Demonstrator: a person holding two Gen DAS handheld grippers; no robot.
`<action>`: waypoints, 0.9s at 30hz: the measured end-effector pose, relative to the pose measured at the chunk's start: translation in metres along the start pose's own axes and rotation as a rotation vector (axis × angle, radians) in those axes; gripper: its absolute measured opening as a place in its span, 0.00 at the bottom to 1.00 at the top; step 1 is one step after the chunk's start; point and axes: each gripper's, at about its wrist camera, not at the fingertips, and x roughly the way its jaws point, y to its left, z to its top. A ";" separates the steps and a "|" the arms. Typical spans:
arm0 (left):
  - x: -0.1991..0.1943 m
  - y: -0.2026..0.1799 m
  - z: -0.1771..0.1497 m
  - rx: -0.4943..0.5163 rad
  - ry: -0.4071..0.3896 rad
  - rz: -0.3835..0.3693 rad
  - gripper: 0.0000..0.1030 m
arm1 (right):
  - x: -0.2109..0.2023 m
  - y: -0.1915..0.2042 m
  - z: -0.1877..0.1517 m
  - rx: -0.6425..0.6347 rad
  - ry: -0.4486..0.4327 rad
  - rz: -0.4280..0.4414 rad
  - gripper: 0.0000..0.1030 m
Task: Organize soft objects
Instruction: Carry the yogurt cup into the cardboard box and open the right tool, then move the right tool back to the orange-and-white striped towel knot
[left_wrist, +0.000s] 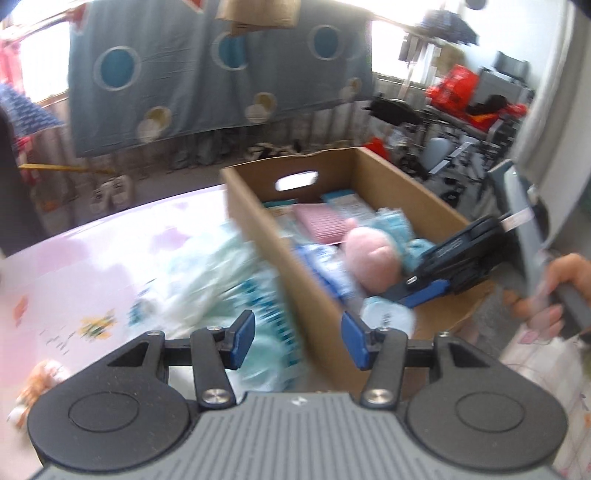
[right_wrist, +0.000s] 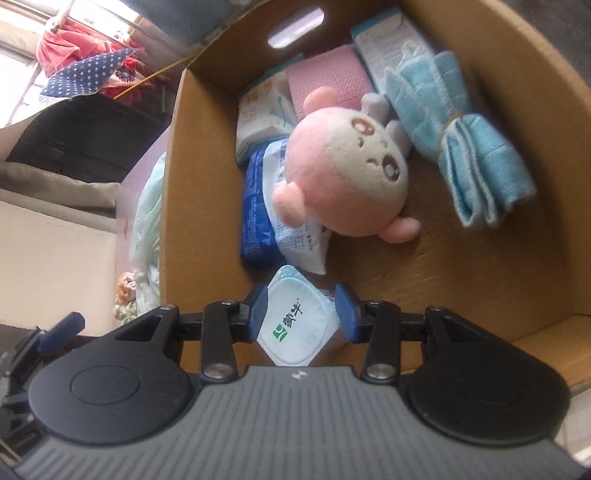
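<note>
A cardboard box (left_wrist: 291, 266) stands on the pink table; it also shows in the right wrist view (right_wrist: 173, 206). Inside lie a pink plush toy (right_wrist: 347, 173), a tied bundle of blue cloths (right_wrist: 465, 147), a blue-white packet (right_wrist: 266, 214), a pink pack (right_wrist: 325, 77) and tissue packs. My right gripper (right_wrist: 301, 314) is inside the box near its front wall, shut on a white yogurt cup (right_wrist: 295, 321); it shows in the left wrist view (left_wrist: 424, 291). My left gripper (left_wrist: 297, 339) is open and empty, above the box's left wall, over a pale green plastic package (left_wrist: 229, 280).
A small orange plush (left_wrist: 40, 380) lies at the table's (left_wrist: 85, 266) left front. The package leans against the box's outer left wall (right_wrist: 147, 206). Behind the table are a hanging blue sheet (left_wrist: 207, 70), shoes on the floor and cluttered shelves at the right.
</note>
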 end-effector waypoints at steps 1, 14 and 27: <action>-0.003 0.007 -0.004 -0.013 0.001 0.013 0.52 | 0.002 -0.001 0.000 0.028 0.017 0.040 0.40; -0.045 0.086 -0.071 -0.174 -0.016 0.190 0.54 | 0.007 0.010 -0.017 0.122 -0.035 0.126 0.44; -0.054 0.120 -0.116 -0.203 -0.059 0.378 0.54 | -0.012 0.140 -0.026 -0.178 -0.124 0.237 0.48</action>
